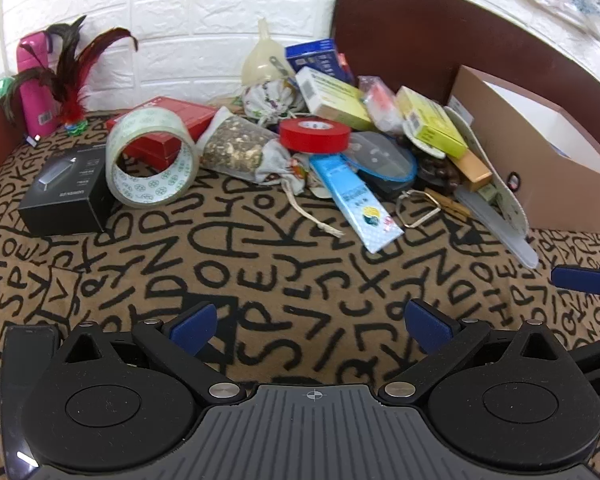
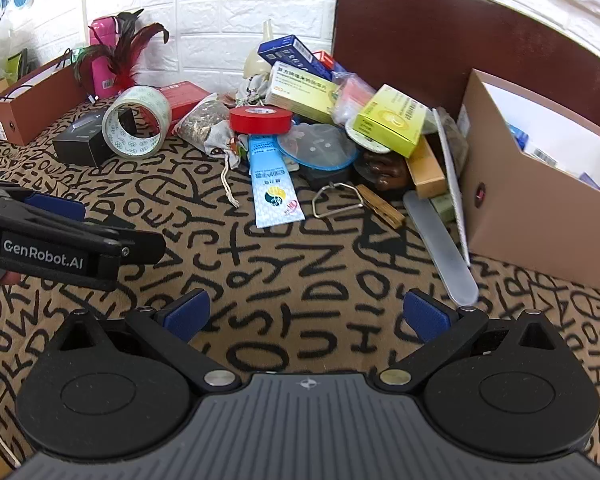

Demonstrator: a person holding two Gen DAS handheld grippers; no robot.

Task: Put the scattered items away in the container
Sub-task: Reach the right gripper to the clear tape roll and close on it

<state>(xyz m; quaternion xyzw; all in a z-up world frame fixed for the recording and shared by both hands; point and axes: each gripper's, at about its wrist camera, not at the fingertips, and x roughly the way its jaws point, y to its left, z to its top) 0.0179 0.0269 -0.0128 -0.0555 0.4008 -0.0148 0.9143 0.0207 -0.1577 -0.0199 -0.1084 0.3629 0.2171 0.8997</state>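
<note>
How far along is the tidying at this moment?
Barely started. The brown box already holds a few items. Both the left gripper and right gripper are open and empty. The pile remains: red tape, clear tape roll, blue packet.

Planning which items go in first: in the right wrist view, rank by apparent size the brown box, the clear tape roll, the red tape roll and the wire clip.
1. brown box, though nearness inflates it
2. clear tape roll
3. red tape roll
4. wire clip, close to the red roll
</note>
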